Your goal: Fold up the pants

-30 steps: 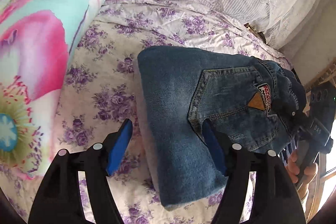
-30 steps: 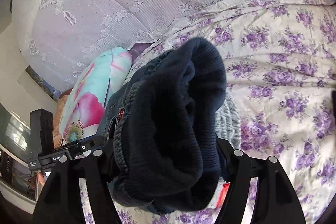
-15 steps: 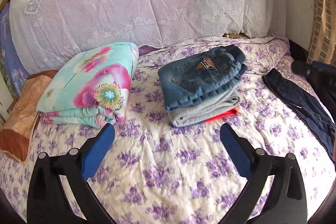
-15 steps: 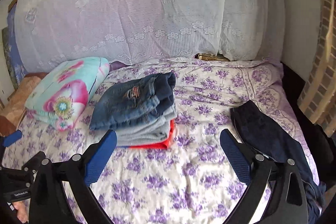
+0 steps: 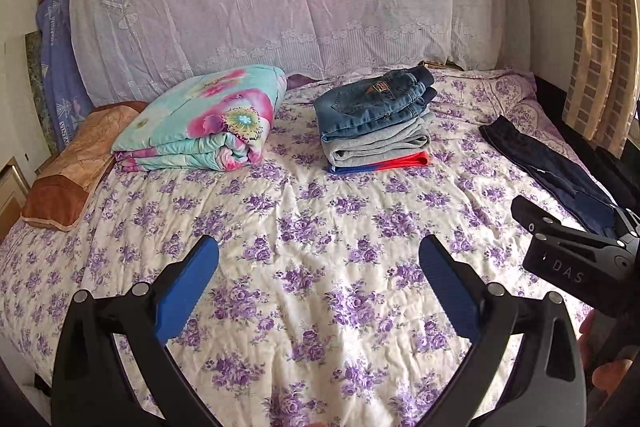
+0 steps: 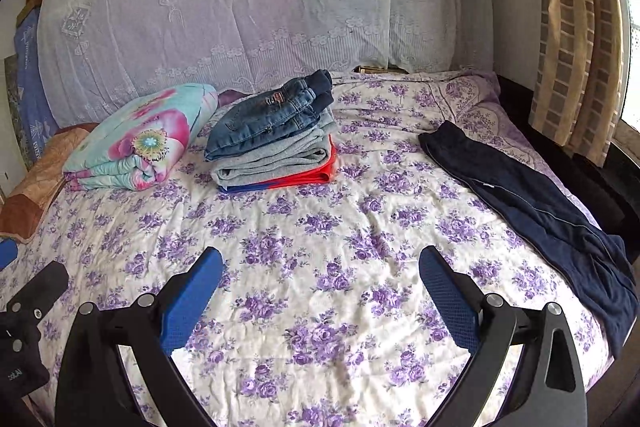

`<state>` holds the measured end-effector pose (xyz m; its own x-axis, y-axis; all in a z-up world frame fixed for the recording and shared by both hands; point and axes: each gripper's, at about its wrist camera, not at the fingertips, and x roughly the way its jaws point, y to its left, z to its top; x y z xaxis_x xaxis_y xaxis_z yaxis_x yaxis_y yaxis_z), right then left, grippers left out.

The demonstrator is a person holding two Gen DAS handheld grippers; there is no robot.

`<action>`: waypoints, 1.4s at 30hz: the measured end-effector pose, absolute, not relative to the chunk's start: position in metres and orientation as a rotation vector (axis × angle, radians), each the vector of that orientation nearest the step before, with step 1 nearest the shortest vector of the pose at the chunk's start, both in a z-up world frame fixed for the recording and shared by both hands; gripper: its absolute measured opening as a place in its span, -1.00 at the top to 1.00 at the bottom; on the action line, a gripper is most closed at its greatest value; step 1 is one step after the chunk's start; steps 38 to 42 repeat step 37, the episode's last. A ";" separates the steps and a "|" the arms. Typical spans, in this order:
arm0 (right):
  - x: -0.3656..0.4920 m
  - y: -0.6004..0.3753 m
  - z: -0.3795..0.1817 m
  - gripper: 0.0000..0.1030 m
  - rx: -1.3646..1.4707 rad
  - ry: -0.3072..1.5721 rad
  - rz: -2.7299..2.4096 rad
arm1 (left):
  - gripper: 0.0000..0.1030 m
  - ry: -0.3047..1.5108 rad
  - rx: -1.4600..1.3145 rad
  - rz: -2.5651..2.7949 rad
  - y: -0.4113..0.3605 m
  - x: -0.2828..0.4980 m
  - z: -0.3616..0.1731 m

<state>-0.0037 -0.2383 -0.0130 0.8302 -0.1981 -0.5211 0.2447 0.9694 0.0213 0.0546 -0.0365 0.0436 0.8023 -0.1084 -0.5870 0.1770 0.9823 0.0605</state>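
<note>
Folded blue jeans (image 5: pixel 372 105) lie on top of a stack of folded clothes (image 5: pixel 380 147) at the back of the bed; the jeans also show in the right wrist view (image 6: pixel 272 119). Dark navy pants (image 6: pixel 532 211) lie unfolded along the bed's right side, also in the left wrist view (image 5: pixel 556 171). My left gripper (image 5: pixel 319 287) is open and empty above the floral sheet. My right gripper (image 6: pixel 320 291) is open and empty, its body visible at the right of the left wrist view (image 5: pixel 576 259).
A folded floral quilt (image 5: pixel 204 123) and a brown pillow (image 5: pixel 68 175) lie at the back left. A lace cover drapes the headboard (image 5: pixel 300 7). A curtain (image 6: pixel 576 27) hangs at the right. The floral sheet (image 6: pixel 320 227) spreads in front.
Both grippers let go of the jeans and pulled far back from the stack. The jeans now rest on the stack, and both jaws stand wide open.
</note>
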 end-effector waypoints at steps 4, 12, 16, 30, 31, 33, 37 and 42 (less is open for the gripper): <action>-0.010 -0.230 -0.008 -0.92 0.055 0.542 -0.245 | -0.90 0.607 0.104 -0.151 -0.035 0.047 0.049; -0.015 -0.224 -0.002 -0.92 0.039 0.537 -0.238 | -0.90 0.610 0.096 -0.157 -0.033 0.042 0.052; -0.016 -0.222 0.000 -0.92 0.034 0.534 -0.237 | -0.90 0.616 0.087 -0.168 -0.033 0.043 0.053; -0.017 -0.218 0.001 -0.93 0.034 0.534 -0.243 | -0.90 0.630 0.078 -0.184 -0.033 0.046 0.051; -0.017 -0.218 0.002 -0.93 0.035 0.533 -0.244 | -0.90 0.633 0.078 -0.185 -0.033 0.046 0.051; -0.017 -0.218 0.002 -0.93 0.036 0.533 -0.245 | -0.90 0.634 0.075 -0.186 -0.032 0.046 0.051; -0.017 -0.218 0.001 -0.93 0.036 0.534 -0.245 | -0.90 0.636 0.074 -0.190 -0.032 0.045 0.051; -0.017 -0.218 0.001 -0.93 0.036 0.534 -0.245 | -0.90 0.636 0.074 -0.190 -0.032 0.045 0.051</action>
